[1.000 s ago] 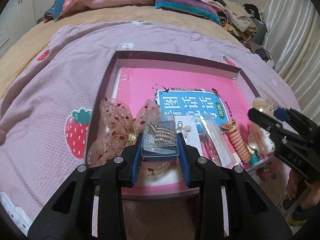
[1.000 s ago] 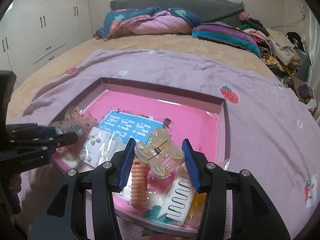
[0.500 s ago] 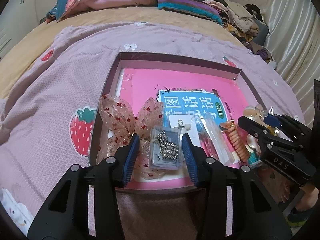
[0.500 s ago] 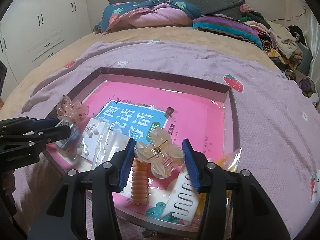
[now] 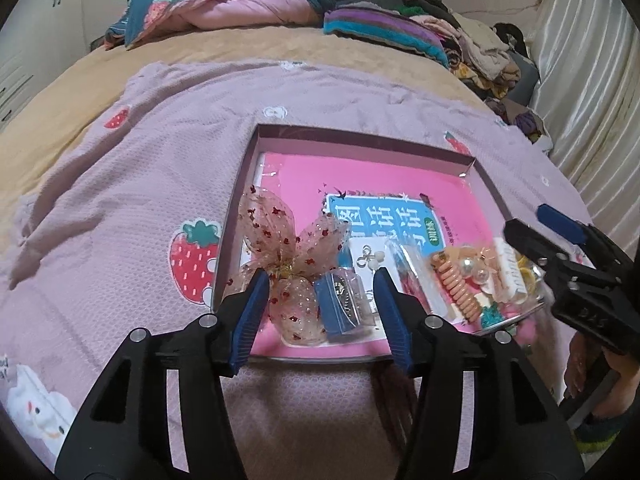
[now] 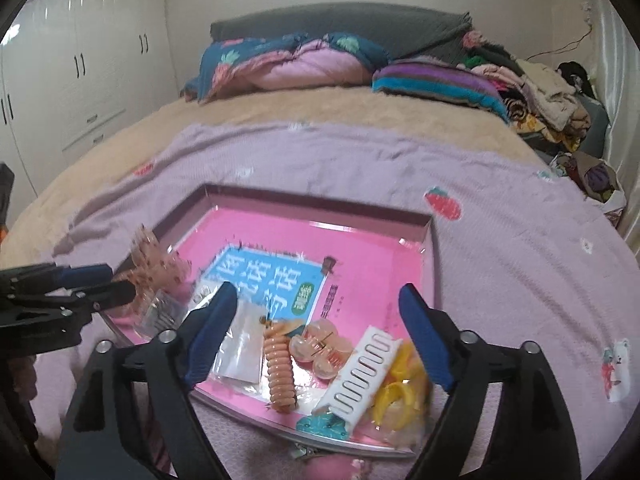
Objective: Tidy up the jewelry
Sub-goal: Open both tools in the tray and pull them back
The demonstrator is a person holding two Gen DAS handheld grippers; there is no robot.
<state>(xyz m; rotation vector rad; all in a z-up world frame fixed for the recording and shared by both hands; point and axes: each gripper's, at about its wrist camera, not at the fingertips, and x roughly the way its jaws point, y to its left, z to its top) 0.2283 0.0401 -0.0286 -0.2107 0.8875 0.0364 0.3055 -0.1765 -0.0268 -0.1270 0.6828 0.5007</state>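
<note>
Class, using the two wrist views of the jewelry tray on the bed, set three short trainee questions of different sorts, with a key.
1. True or false: the right gripper clamps the clear claw clip.
2. The coral spiral hair tie lies on which side of the claw clip in the right wrist view: A left, B right?
3. Fill in: the small clear case lies beside the sheer ___, between the left gripper's open fingers.

Key: 1 false; 2 A; 3 bow.

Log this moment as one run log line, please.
left gripper: open, just released clear case | right gripper: open, just released hair claw | both items in tray
</note>
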